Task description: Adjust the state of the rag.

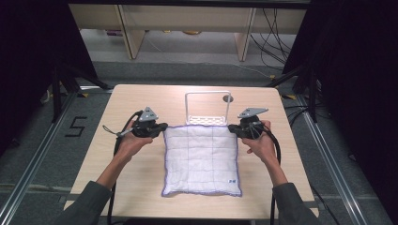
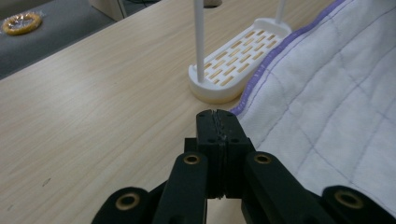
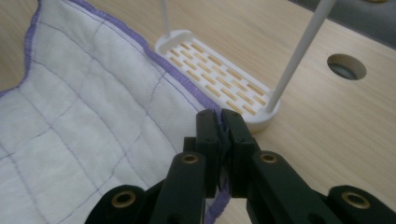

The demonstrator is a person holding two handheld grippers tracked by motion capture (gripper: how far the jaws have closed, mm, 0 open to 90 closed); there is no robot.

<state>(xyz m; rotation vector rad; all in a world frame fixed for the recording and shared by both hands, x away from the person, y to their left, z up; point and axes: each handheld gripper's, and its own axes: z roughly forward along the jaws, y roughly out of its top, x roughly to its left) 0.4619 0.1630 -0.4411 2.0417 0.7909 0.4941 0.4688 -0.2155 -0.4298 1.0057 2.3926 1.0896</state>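
Observation:
A white quilted cloth (image 1: 202, 159) with a purple hem lies on the wooden table (image 1: 141, 98). Its far edge is raised off the table between the two grippers. My left gripper (image 1: 163, 127) is shut on the cloth's far left corner; in the left gripper view the jaws (image 2: 218, 119) are pressed together where the hem of the cloth (image 2: 336, 93) runs in. My right gripper (image 1: 232, 128) is shut on the far right corner, and the purple hem of the cloth (image 3: 84, 121) passes between its jaws (image 3: 220, 119). A person's hands hold both grippers.
A white rack (image 1: 208, 120) with a slotted base (image 2: 238, 56) and thin upright posts (image 3: 299, 56) stands just beyond the cloth's far edge. A round hole (image 1: 228, 99) is cut in the table behind it. Bare tabletop lies to the left and right of the cloth.

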